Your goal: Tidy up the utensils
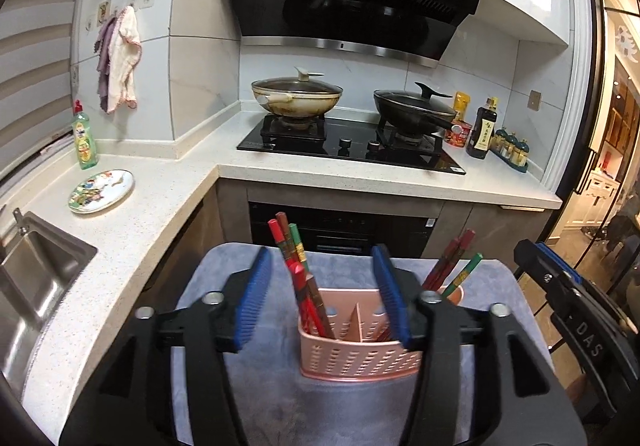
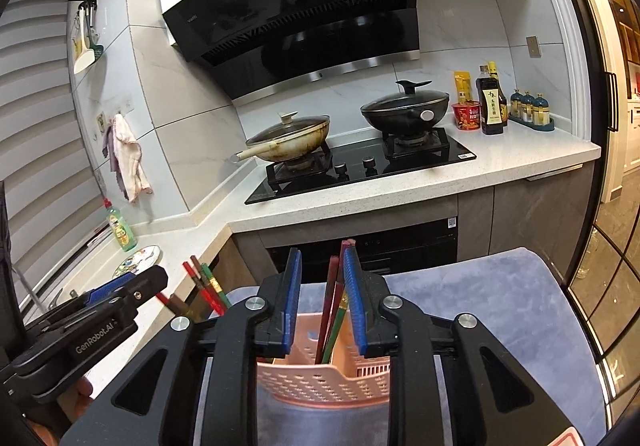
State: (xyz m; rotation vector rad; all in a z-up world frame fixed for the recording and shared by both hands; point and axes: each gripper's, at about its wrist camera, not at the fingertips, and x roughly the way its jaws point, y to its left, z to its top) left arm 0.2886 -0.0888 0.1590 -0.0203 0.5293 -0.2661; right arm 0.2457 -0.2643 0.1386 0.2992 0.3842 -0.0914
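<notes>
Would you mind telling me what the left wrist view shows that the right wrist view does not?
Only the left wrist view shows the steel sink and the left gripper with jaws wide apart. Only the right wrist view shows the hanging utensil rack and the right gripper astride standing chopsticks. Both show the pink holder, stove and plate.

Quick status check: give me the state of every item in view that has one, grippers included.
left gripper: open, empty.
right gripper: jaws part-open around chopsticks, grip unclear.
pink utensil holder: upright, chopsticks in both end compartments.
beige wok: lidded.
black wok: lidded.
soy sauce bottle: capped, upright.
</notes>
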